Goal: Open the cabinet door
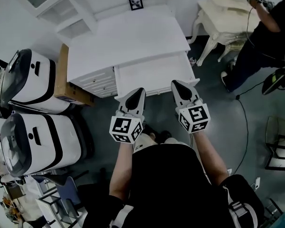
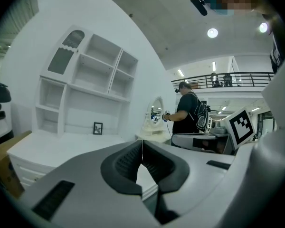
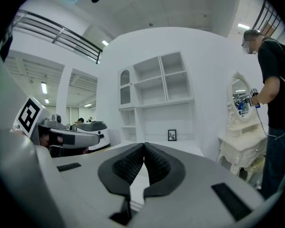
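- White furniture filled the scene: a tabletop (image 1: 133,37) with a shelf unit (image 2: 92,87) at its back. The door (image 2: 65,56), an arched panel with a grey pane, sat in the unit's upper left corner and appeared closed.
- The left tool (image 2: 142,145) had its jaws together with nothing between them. The right tool (image 3: 144,147) was the same, its pads meeting and empty.
- Both tools hung side by side just off the tabletop's near edge, pointing at the unit and well apart from the door.
- The door lay ahead, above and to the left of both tools, its long axis upright. The left tool was probably the nearer one.
- No handle or hinge side could be made out, so which edge to grip remained a guess. The jaws would likely need to part first.
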Available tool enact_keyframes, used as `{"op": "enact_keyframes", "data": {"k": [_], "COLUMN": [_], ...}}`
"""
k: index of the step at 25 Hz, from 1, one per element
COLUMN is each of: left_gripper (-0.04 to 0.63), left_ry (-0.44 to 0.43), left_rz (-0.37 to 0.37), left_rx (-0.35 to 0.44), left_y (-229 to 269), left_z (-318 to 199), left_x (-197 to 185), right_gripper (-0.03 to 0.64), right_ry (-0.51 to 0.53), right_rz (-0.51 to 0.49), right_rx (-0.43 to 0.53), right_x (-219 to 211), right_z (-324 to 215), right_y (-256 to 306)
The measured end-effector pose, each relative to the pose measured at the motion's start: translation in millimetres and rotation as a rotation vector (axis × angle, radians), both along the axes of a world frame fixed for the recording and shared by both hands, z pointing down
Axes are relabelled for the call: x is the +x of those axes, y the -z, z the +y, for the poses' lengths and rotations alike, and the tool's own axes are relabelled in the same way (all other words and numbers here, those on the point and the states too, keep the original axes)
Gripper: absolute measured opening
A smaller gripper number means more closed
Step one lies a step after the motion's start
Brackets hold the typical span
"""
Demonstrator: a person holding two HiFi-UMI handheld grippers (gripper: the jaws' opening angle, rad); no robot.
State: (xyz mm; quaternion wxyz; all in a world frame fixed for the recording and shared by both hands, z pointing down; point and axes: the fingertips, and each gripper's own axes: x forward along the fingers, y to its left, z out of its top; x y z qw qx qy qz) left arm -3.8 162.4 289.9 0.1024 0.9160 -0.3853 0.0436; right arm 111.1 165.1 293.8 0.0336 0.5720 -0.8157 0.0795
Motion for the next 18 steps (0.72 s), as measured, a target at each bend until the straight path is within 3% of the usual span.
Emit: {"op": "enact_keyframes", "data": {"k": [7,18], "left_gripper": [0.023,0.023], "left_ry": [0.023,0.032], "left_rz": [0.041,0.054], "left_rx": [0.025,0.012], "left_y": [24,22], "left_z": [-4,3], "left_x": [-5,-6], "right_gripper": [0.015,0.012], "right_ry": [0.066,0.100], "right_rz": [-0.010,-0.007], "right_rx": [0.075,0.075], "right_x": [-13,-15], "right_z": [-6,5], "right_y": [38,42]}}
